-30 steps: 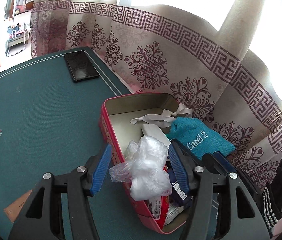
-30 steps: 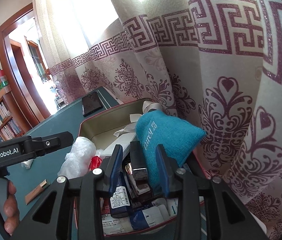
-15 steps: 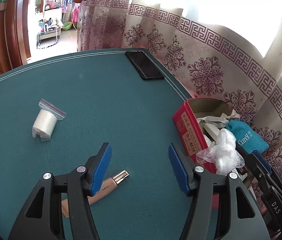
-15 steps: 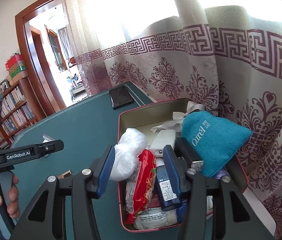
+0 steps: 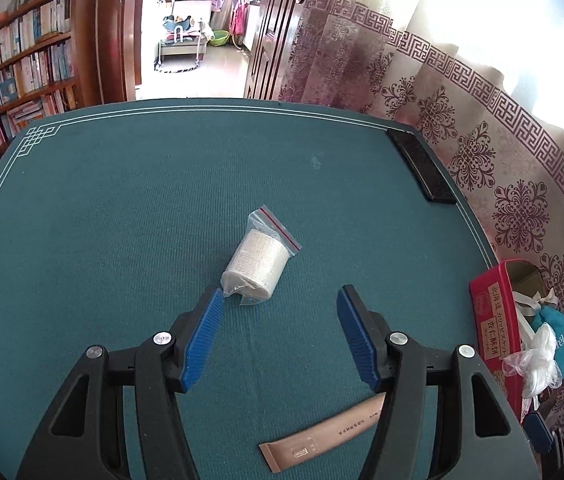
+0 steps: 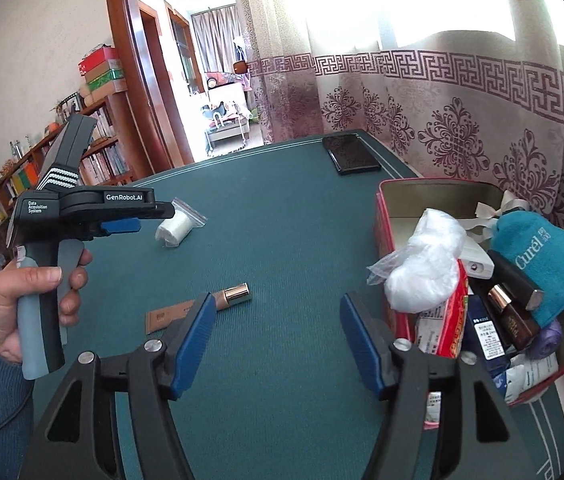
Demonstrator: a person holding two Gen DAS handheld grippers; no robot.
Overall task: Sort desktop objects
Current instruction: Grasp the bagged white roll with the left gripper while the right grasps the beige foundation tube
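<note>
A white bandage roll in a clear zip bag [image 5: 256,266] lies on the green table just ahead of my open, empty left gripper [image 5: 280,300]; it also shows in the right wrist view [image 6: 176,230]. A tan cosmetic tube [image 5: 322,434] lies below the left gripper, also seen in the right wrist view [image 6: 206,306]. The red tin box [image 6: 386,216] is full of items: a white plastic bag [image 6: 426,264], a teal Curel pouch [image 6: 542,256], tubes and packets. My right gripper [image 6: 278,308] is open and empty, left of the box. The left gripper's body [image 6: 82,208] shows in that view.
A black phone [image 6: 350,154] lies at the table's far edge by the patterned curtain [image 6: 462,120]. The red box [image 5: 494,328] sits at the table's right edge. A doorway and bookshelves stand beyond the table.
My left gripper swung away from the box to the bandage roll. My right gripper let go inside the box, opened wide and pulled back to the left of it.
</note>
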